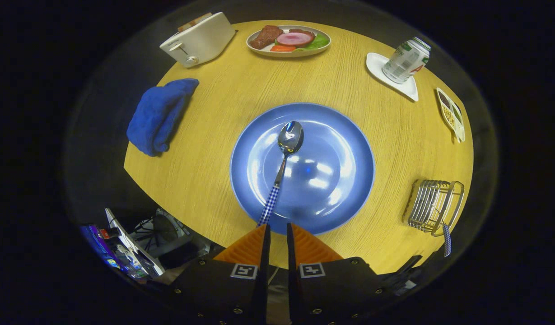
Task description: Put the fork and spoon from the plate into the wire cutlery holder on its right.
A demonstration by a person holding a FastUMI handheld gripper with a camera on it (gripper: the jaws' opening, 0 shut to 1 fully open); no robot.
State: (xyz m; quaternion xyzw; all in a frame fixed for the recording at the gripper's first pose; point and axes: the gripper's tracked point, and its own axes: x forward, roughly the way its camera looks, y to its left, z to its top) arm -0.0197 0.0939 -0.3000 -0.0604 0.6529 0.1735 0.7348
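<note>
On the blue plate (345, 135) just ahead of the gripper (278, 232), the spoon (284, 160) remains; fingers nearly together and empty, so spread them, pinch the checked handle, then carry to the wire cutlery holder (433, 205).

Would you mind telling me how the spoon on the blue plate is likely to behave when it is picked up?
The spoon looks rigid, polished metal, so probably slippery. Its thin handle lies flat on the glossy blue plate, so it may skid. The gripper jaws are nearly closed, holding nothing.
</note>
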